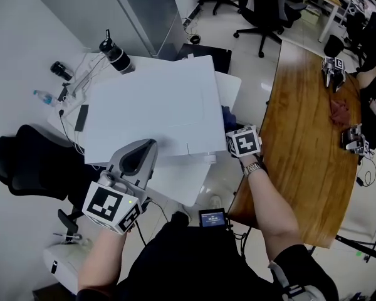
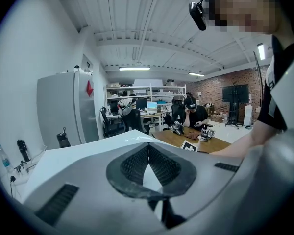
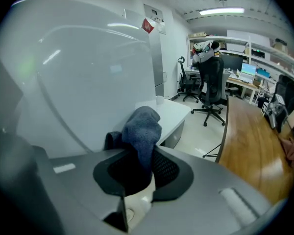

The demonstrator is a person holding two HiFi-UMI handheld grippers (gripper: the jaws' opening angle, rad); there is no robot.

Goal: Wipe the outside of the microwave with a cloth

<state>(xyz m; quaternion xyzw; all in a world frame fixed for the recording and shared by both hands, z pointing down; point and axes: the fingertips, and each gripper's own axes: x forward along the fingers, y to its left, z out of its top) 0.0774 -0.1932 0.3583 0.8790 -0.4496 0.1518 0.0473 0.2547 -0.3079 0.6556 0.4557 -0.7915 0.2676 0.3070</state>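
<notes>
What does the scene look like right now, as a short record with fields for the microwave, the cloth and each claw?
microwave: large white box-shaped microwave, on a white table
cloth: grey-blue fleecy cloth, bunched, beside the microwave's right side wall
right claw: shut on the cloth
left claw: shut, empty, at the microwave's top near its front edge
cloth touching wall: cannot tell

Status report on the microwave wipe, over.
Left gripper shut, empty, over microwave top. Right gripper shut on cloth at microwave's right side. Black bottle behind microwave, clear of cloth.
</notes>
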